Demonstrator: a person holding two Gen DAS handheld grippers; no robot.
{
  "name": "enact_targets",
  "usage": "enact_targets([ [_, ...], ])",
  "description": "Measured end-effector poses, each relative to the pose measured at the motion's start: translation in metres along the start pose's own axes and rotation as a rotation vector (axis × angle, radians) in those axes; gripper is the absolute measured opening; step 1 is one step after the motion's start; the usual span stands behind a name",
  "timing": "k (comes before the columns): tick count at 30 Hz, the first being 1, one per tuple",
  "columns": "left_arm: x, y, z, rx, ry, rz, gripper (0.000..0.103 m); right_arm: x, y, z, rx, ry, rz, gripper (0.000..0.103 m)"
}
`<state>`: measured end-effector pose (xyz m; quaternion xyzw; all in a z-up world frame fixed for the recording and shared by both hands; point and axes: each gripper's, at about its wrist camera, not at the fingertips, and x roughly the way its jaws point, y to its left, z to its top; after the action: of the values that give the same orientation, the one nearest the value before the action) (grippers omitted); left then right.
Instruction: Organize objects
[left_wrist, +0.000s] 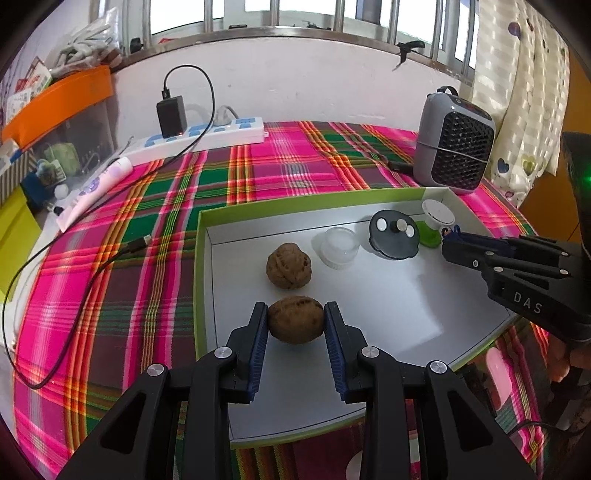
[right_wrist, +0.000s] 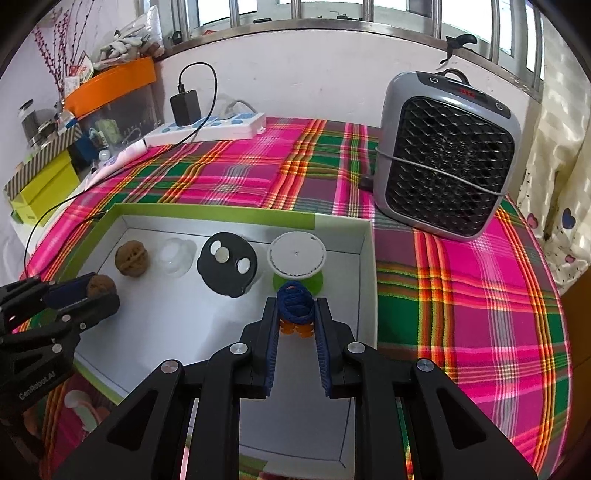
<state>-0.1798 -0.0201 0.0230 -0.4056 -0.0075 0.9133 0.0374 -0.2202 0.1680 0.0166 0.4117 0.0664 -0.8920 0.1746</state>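
Two walnuts show in the shallow green-edged box (left_wrist: 201, 236). One walnut (left_wrist: 296, 319) is clamped between the blue pads of the left gripper (left_wrist: 295, 321), low over the white floor near the box's left wall; whether it touches the floor I cannot tell. The second walnut (left_wrist: 289, 269) lies loose just beyond it, apart from the pads.

Past that, a row runs along the far wall: a clear plastic cup (left_wrist: 339, 247), a dark round lid (left_wrist: 394, 233) carrying three pale discs, and a white round cap on a green base (left_wrist: 437, 218).

The right gripper (right_wrist: 295, 314) is clenched on a small blue knitted piece (right_wrist: 294, 301) with orange beads beneath it, held just in front of the green base, near the box's right wall. In the left wrist view the same gripper comes in from the right, its tips beside the green base.

The box sits on a pink, green and orange plaid cloth (right_wrist: 236, 177). A grey fan heater (right_wrist: 445, 157) stands on the cloth beyond the box's right corner. A white power strip (left_wrist: 201, 136) with a black charger (left_wrist: 170, 116) plugged in lies along the far wall, its cable trailing over the cloth.
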Motion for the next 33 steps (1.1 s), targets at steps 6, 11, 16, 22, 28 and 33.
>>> enact_targets([
  [6,0.0,-0.001,0.0,0.001,0.002,0.002,0.029,0.003,0.001,0.0,-0.009,0.004,-0.009,0.02],
  [11,0.0,-0.001,0.0,-0.004,0.0,-0.001,0.029,0.004,0.003,0.0,-0.002,0.002,-0.018,0.021],
  [16,-0.001,0.0,-0.001,-0.011,-0.002,-0.011,0.029,0.003,0.003,0.001,0.011,-0.005,-0.004,0.025],
  [22,-0.003,0.001,0.0,-0.014,-0.006,-0.016,0.029,-0.003,0.009,-0.001,-0.01,-0.029,-0.02,0.043],
  [28,-0.008,0.003,0.0,-0.015,-0.02,-0.013,0.034,-0.012,0.007,-0.006,0.019,-0.038,-0.012,0.043],
  [33,-0.012,0.002,-0.001,-0.014,-0.027,-0.009,0.035,-0.023,0.009,-0.015,0.009,-0.052,-0.033,0.043],
])
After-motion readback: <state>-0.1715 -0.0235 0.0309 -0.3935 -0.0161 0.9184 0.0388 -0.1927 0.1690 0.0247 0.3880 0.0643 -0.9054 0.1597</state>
